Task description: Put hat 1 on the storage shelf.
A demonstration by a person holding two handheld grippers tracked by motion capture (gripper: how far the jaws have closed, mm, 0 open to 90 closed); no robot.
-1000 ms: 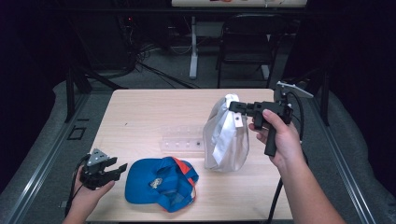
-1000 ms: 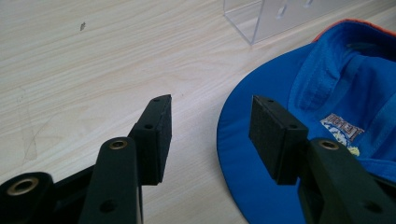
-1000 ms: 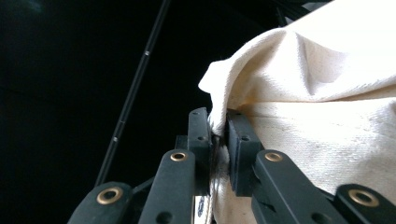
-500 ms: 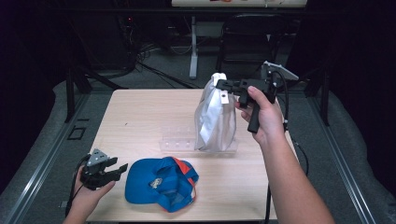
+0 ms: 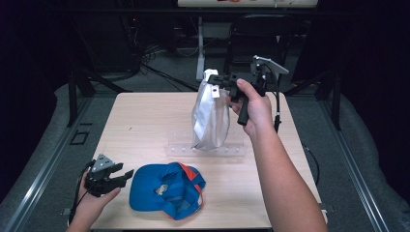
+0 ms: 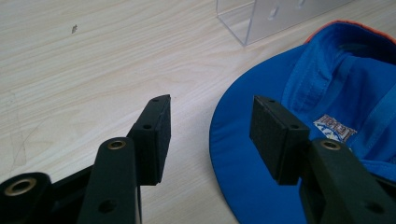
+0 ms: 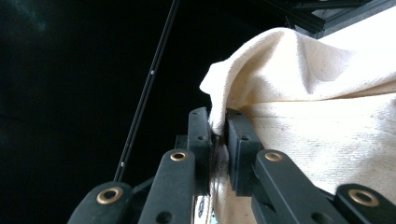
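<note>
Cream cap (image 5: 211, 113) lifted off worktop (image 5: 145, 121), pinched in right gripper (image 5: 216, 80) fingers above clear rack (image 5: 205, 151), unplaced; left gripper (image 5: 123, 175) fingers spread beside blue cap (image 5: 167, 189).

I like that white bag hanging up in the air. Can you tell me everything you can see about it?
The white bag looks like cream, woven cloth with a shiny silvery side. It hangs limp and creased, lifted up over the clear plastic rack on the wooden table. The right gripper pinches its top edge between shut jaws; close up, the cloth bunches there. Whether its bottom touches the rack is unclear.
</note>
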